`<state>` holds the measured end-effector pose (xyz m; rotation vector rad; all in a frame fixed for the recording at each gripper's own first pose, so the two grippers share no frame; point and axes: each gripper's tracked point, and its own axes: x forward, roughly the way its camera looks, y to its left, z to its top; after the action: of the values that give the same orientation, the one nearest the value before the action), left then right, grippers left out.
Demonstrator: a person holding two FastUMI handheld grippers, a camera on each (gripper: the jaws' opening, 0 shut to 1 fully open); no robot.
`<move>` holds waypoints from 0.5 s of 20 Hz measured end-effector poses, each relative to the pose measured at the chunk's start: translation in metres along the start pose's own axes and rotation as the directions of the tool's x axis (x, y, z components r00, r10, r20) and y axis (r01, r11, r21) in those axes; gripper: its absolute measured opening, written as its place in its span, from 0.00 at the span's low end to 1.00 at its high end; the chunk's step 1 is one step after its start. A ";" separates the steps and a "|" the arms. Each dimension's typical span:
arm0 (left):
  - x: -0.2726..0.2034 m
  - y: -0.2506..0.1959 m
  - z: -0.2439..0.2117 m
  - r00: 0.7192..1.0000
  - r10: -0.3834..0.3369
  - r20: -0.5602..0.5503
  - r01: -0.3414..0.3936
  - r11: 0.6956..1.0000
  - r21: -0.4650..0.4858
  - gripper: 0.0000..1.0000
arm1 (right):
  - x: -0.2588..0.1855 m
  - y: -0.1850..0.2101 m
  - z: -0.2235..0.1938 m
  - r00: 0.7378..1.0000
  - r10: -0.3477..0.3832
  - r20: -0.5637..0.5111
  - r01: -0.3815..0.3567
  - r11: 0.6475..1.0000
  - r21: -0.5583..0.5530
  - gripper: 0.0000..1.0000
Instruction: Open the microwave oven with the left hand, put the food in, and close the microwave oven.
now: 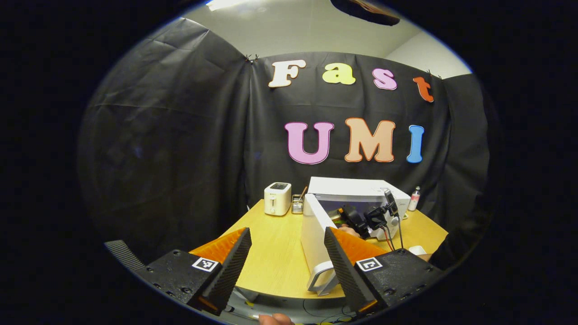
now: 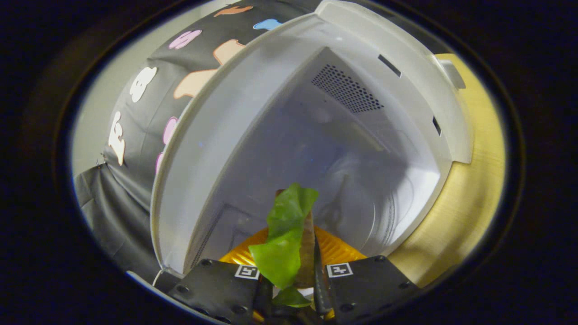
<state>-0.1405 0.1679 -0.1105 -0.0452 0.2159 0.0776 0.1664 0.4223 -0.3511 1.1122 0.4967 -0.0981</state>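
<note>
Holding the food (image 2: pixel 285 243) between its fingers, the right gripper (image 2: pixel 293 289) stood at the mouth of the microwave oven (image 2: pixel 253 135), with the cavity open directly ahead of it. In the right gripper view the fingers were closed to a narrow gap on the item, a flat brownish slice with a green leaf draped over it. Its long axis ran straight forward along the fingers, pointing into the cavity. The round turntable area (image 2: pixel 388 203) lay ahead and slightly to one side of the food's leading end; the view was rolled, so the cavity floor appeared on the right of the frame. Whether the food touched any inner surface could not be determined.

In the left gripper view the left gripper (image 1: pixel 286 257) was spread wide and held nothing. It sat well back from the microwave oven (image 1: pixel 356 194), above the near edge of the table (image 1: pixel 275 248). The door (image 1: pixel 316 239) stood swung out toward this gripper, its handle (image 1: pixel 321 275) just beside the right-hand finger (image 1: pixel 343 266). The right gripper (image 1: pixel 361 219) was seen farther off at the oven opening.

Judgement: opening was complete and the insertion was in hand. The right gripper was the nearer to the cavity; the left was the nearer to the door handle and better placed for closing. A toaster (image 1: pixel 277 198) stood on the table, left of the oven.
</note>
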 end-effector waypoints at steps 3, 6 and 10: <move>0.001 0.003 -0.001 1.000 0.009 -0.006 -0.009 1.000 -0.010 0.92 | 0.011 -0.005 0.000 1.000 -0.022 0.008 0.022 1.000 -0.008 0.31; 0.001 0.000 -0.001 1.000 0.006 -0.007 -0.006 1.000 0.001 0.91 | 0.018 -0.012 -0.007 0.999 -0.047 -0.009 0.046 0.998 -0.050 0.46; -0.003 -0.012 0.001 1.000 -0.011 -0.013 0.011 1.000 0.018 0.95 | 0.024 -0.015 -0.008 0.998 -0.056 -0.015 0.053 0.984 -0.171 0.44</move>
<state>-0.1421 0.1558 -0.1086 -0.0285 0.2291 0.0643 0.1798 0.4268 -0.3765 0.9328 0.5432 -0.0903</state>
